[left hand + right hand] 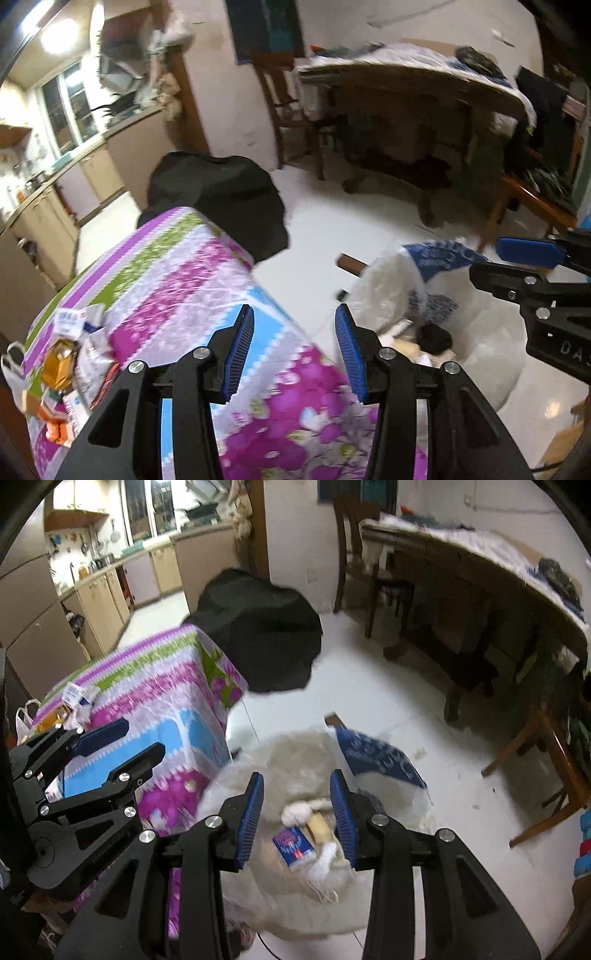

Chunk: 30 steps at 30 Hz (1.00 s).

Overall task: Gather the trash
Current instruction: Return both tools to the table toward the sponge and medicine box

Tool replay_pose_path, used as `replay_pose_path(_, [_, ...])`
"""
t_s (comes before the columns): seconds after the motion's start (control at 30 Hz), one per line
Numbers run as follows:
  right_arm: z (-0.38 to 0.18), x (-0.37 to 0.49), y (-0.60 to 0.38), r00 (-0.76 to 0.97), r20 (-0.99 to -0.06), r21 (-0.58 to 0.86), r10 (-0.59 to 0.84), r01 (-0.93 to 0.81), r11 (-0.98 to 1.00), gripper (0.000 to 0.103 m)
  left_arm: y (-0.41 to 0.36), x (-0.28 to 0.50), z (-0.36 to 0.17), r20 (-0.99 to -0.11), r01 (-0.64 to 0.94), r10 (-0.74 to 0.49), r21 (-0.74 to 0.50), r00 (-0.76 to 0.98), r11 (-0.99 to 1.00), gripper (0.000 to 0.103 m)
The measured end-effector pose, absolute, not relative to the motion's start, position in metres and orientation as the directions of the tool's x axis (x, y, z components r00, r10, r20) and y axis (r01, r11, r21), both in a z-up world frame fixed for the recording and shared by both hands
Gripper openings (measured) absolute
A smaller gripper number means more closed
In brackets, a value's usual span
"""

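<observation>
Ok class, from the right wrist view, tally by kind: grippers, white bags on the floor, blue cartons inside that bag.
Grippers: 2, the left gripper and the right gripper
white bag on the floor: 1
blue carton inside it: 1
Total: 4

"DAS" on the right gripper (517, 273) body.

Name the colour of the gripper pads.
Blue, ribbed pads on black fingers; clearest in the right wrist view.

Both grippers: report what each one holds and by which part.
Nothing is held. The left gripper is open above the floral tablecloth; the right gripper is open over the white trash bag, with no item between its fingers.
</observation>
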State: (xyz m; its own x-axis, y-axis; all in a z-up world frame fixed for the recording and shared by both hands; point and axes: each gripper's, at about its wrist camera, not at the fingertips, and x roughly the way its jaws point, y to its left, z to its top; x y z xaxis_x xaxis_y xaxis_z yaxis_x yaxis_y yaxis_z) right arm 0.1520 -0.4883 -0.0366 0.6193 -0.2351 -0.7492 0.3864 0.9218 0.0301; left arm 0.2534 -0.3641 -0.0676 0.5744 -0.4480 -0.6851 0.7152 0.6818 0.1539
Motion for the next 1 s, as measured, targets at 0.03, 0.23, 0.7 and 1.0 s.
replay_pose_path(0.03, [-0.036,0.154,-0.485,0.633,-0.738,0.036,-0.235,0.385,0.922,0.039,-0.359,0.256,-0.066,-0.678,0.701,-0.439,0.158,0.589,0.696,0.047])
replay_pose_path(0.23, [-0.037,0.169,-0.454,0.705,-0.679,0.085,-0.205,0.353,0.932,0.041,-0.316,0.272,-0.066,-0.651,0.604,-0.366,0.180,0.665,0.777,0.047])
replay_pose_path(0.7, [-0.053,0.213,-0.358,0.750,-0.654,0.049,-0.097,0.170,0.984,0.053,-0.192,0.308,-0.070,-0.645,0.420,-0.254,0.114,0.721,0.900,0.047])
replay_pose_path(1.0, [-0.074,0.238,-0.283,0.731,-0.679,0.075,0.061,-0.013,0.997,0.059,-0.083,0.325,-0.066,-0.638,0.297,-0.185,0.073,0.748,0.952,0.047])
